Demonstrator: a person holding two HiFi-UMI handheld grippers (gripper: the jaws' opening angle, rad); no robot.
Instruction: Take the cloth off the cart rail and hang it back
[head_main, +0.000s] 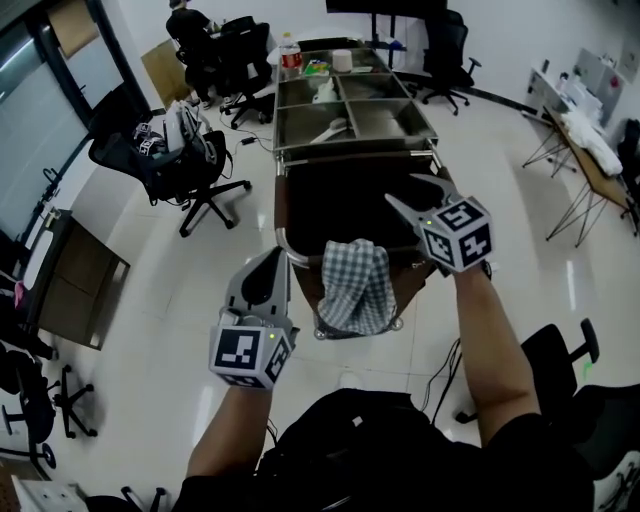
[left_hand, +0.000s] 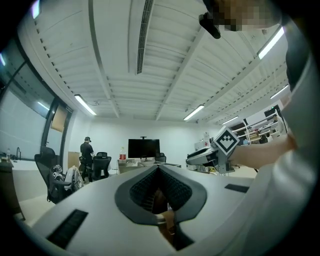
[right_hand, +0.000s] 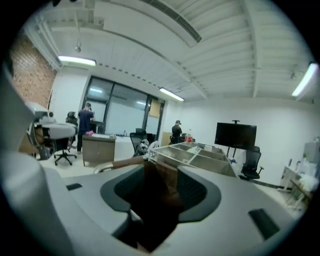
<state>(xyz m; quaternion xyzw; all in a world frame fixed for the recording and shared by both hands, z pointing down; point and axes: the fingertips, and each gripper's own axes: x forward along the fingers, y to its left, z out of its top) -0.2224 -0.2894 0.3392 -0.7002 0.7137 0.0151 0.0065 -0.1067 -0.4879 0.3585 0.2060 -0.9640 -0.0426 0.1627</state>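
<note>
Grey checked cloth (head_main: 356, 285) draped over cart rail (head_main: 296, 255), left gripper (head_main: 277, 256) seemingly closed, right gripper (head_main: 400, 188) open, empty

The cloth (head_main: 357, 285) looks soft and woven, the cart (head_main: 352, 150) is dull grey metal, and the floor (head_main: 190, 300) is smooth and glossy.

Head view: from my head, steeply down; cart (head_main: 350, 150) near, at 12 o'clock.
Left gripper view: along my jaws, tilted ceilingward; screen (left_hand: 143, 148) far, at 12 o'clock.
Right gripper view: level, close on cart; screen at 2 o'clock.
Shared: cart and screen.
</note>
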